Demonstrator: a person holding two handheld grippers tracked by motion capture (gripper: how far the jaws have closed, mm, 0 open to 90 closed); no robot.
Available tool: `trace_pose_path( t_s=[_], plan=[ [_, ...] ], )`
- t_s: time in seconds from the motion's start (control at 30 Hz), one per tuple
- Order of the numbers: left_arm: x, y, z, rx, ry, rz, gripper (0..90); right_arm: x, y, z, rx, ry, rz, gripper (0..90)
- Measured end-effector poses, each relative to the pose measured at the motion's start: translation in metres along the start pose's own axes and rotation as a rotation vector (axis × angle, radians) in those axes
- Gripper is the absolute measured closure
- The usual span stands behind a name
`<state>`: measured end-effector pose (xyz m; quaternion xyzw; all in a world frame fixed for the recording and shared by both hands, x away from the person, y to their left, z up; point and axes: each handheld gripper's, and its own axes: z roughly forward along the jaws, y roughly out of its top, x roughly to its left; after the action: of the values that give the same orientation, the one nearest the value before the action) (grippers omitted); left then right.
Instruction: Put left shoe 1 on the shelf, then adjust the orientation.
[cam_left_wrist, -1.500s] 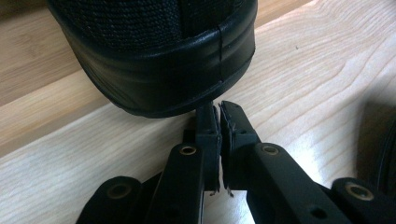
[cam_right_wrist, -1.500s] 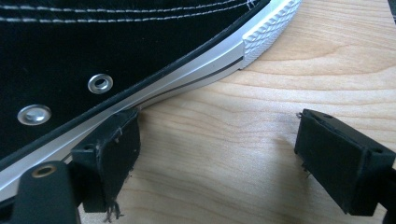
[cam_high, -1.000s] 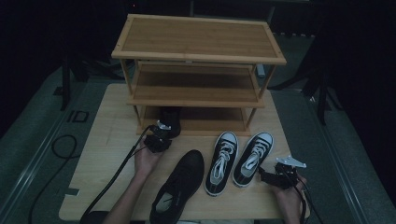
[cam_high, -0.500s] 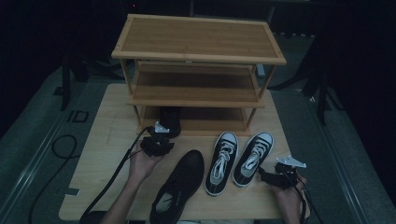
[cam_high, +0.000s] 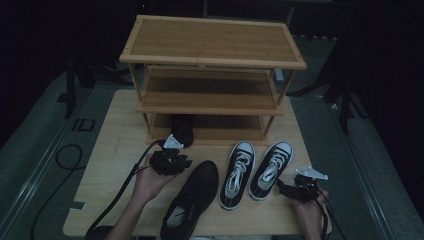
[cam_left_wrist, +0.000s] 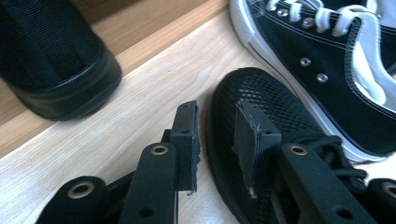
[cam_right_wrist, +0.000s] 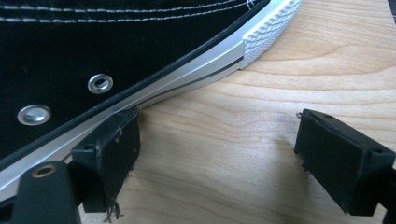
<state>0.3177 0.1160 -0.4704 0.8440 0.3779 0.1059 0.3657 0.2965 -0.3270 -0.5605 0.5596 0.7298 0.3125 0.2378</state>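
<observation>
Four shoes are in sight. One black mesh shoe (cam_high: 192, 197) lies on the desk (cam_high: 115, 150) at about 6 o'clock, toe pointing away from the person. Its partner, a second black shoe (cam_high: 182, 129), stands on the bottom level of the shoe rack (cam_high: 212, 50), heel toward the person, at 11 o'clock from the first. Two black sneakers with white laces make the other pair: the left sneaker (cam_high: 238, 172) and the right sneaker (cam_high: 270, 169) lie side by side on the desk at 2 o'clock from the mesh shoe, toes toward the rack.

Two grippers are at work, one in each hand. The left gripper (cam_high: 170, 161) hangs just above the desk between the shelved shoe and the toe of the mesh shoe. In the left gripper view its jaws have just been opening and stand about half apart, with nothing held; the mesh shoe's toe (cam_left_wrist: 271, 107) lies just beyond them and the shelved shoe's heel (cam_left_wrist: 51, 60) at 10 o'clock.

The right gripper (cam_high: 295, 189) rests at 4 o'clock from the right sneaker. Its jaws stand wide apart and hold nothing; in the right gripper view one jaw is right at the sneaker's white sole (cam_right_wrist: 187, 70), the other over bare wood.

The rack has three levels and stands at the desk's 12 o'clock edge.
</observation>
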Motion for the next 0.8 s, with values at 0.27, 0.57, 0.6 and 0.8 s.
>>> trace_pose_path(
  t_s=[0.27, 0.57, 0.6, 0.8],
  plan=[
    [-0.009, 0.0, 0.001, 0.022, -0.022, 0.01, 68.2, 0.0, 0.0, 0.0, 0.0, 0.0, 0.0, 14.2],
    [-0.02, 0.001, 0.0, 0.057, -0.074, 0.035, 65.5, 0.0, 0.0, 0.0, 0.0, -0.001, 0.0, 14.3],
    [-0.02, 0.001, 0.0, 0.064, -0.077, 0.036, 65.5, 0.0, 0.0, 0.0, 0.0, 0.0, 0.0, 14.3],
    [-0.025, 0.001, 0.001, 0.078, -0.097, 0.044, 64.1, 0.0, 0.0, 0.0, 0.0, 0.0, 0.0, 14.3]
  ],
)
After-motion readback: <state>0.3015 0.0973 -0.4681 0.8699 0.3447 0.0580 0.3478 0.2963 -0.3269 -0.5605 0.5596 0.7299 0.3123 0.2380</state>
